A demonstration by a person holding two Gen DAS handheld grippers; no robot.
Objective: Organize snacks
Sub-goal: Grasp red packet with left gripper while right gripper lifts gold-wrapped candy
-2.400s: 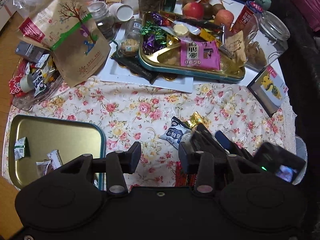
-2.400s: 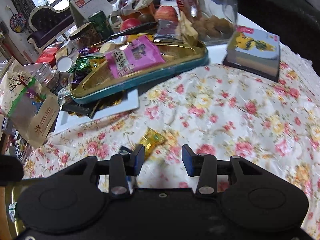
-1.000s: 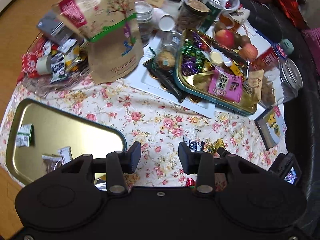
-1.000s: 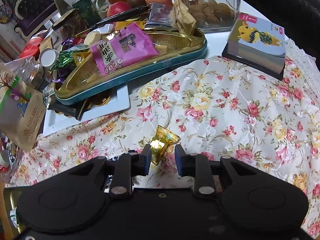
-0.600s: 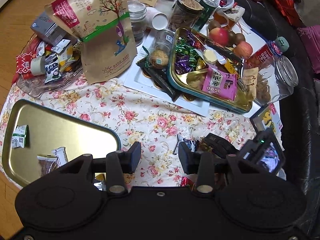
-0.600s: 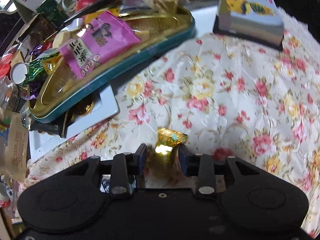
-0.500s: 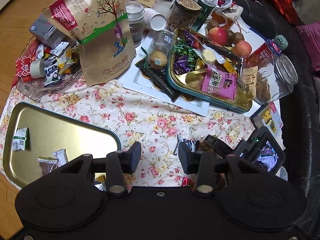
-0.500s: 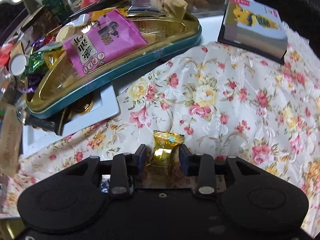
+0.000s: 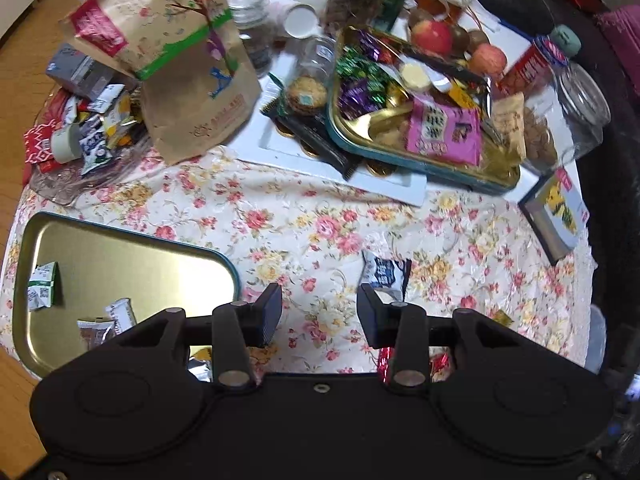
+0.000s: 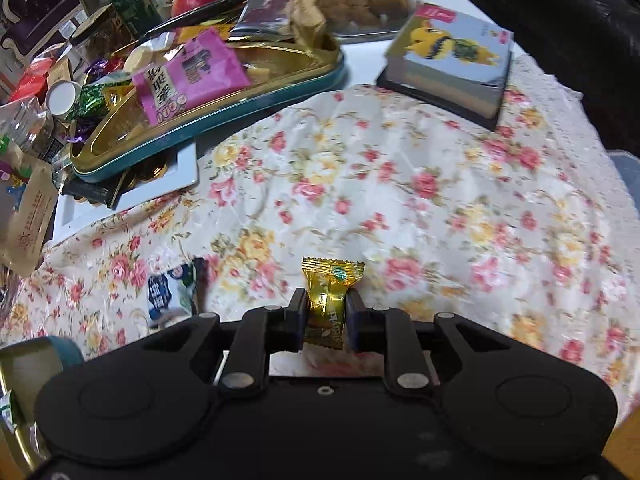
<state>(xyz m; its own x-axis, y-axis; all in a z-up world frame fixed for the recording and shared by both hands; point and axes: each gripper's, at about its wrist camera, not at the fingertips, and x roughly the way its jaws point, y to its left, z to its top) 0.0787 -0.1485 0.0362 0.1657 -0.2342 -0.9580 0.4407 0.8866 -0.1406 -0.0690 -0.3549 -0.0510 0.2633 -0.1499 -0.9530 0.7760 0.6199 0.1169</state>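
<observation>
Two grippers over a floral tablecloth (image 10: 420,168), both pointing steeply down. Right gripper (image 10: 326,312): jaws pressed onto a gold-wrapped candy (image 10: 329,298), pads flat against its two sides, crimped top end sticking out past the fingertips; candy looks lifted off the cloth. Just left of the right fingers, a blue-and-white snack packet (image 10: 170,290) lies flat on the cloth. Farther ahead and to the left, a teal-rimmed gold tray (image 10: 224,120) heaped with sweets, a pink packet (image 10: 188,76) on top. Ahead and to the right, a box with a yellow figure (image 10: 452,64).

Left gripper (image 9: 319,314): jaws spread, nothing between them, only bare cloth below. The same blue-and-white packet (image 9: 385,271) sits just ahead of its right finger, not touched. To its left, a second gold tray (image 9: 132,252), mostly bare, holds a few small wrapped snacks (image 9: 42,286) near its far-left and near edges. Well ahead, a brown paper pouch (image 9: 188,64) stands among jars and wrappers.
</observation>
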